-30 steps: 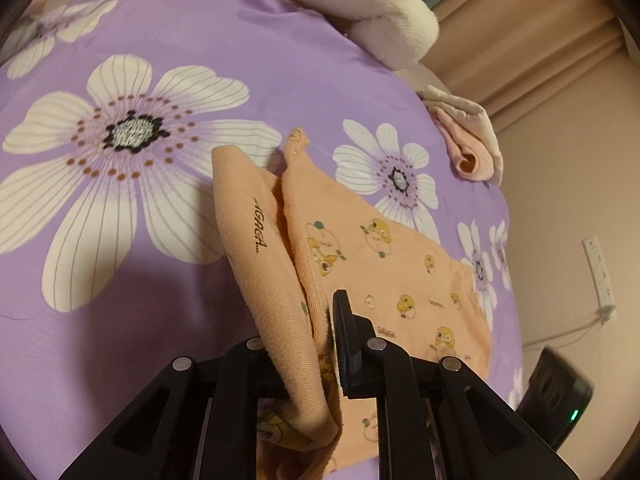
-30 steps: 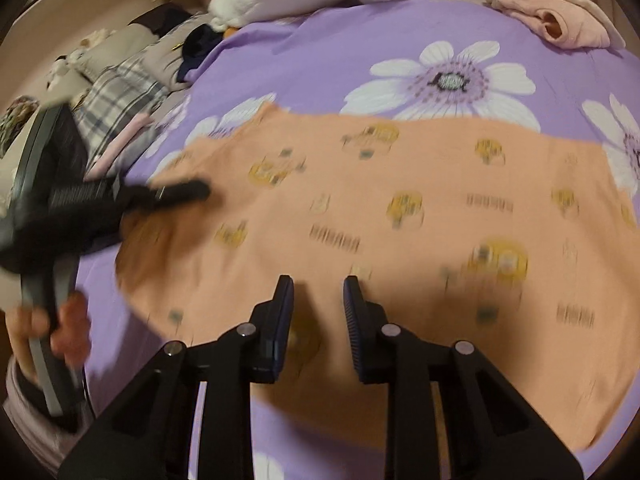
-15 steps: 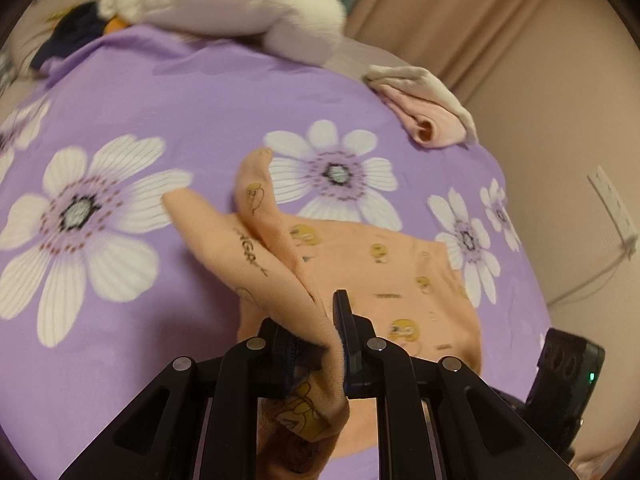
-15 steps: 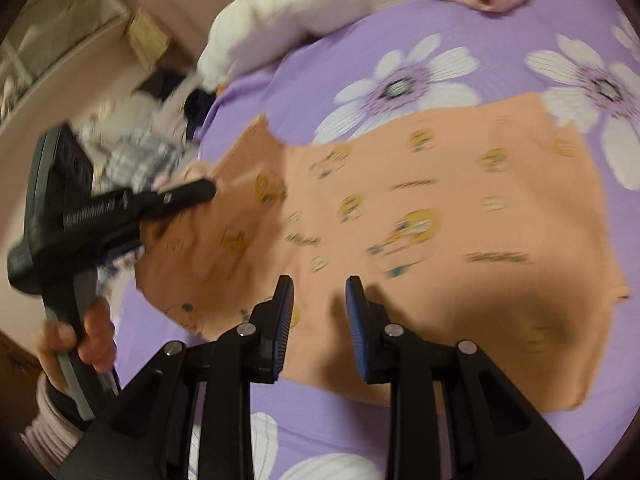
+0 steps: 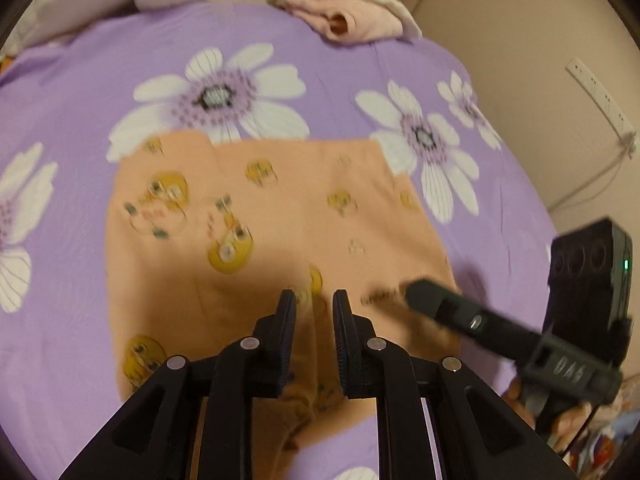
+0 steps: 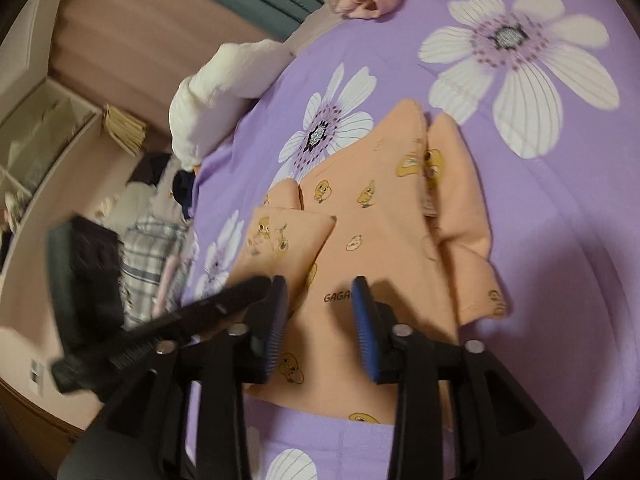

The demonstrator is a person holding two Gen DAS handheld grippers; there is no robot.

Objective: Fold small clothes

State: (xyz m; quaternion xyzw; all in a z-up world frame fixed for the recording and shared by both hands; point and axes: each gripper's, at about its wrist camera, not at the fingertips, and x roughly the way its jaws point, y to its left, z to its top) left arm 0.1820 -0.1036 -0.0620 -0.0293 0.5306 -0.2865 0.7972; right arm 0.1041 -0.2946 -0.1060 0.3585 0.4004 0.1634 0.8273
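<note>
Both my grippers hang over the orange shirt lying on the purple sheet. My left gripper is parted slightly, my right gripper wider; neither holds anything.

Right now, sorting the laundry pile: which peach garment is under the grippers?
The duck-print orange shirt, spread flat beneath both open grippers; the plain pink garment lies bundled at the bedspread's far edge.

I see my left gripper with jaws slightly parted, nothing between them; my right gripper stands wider, likewise unloaded.
</note>
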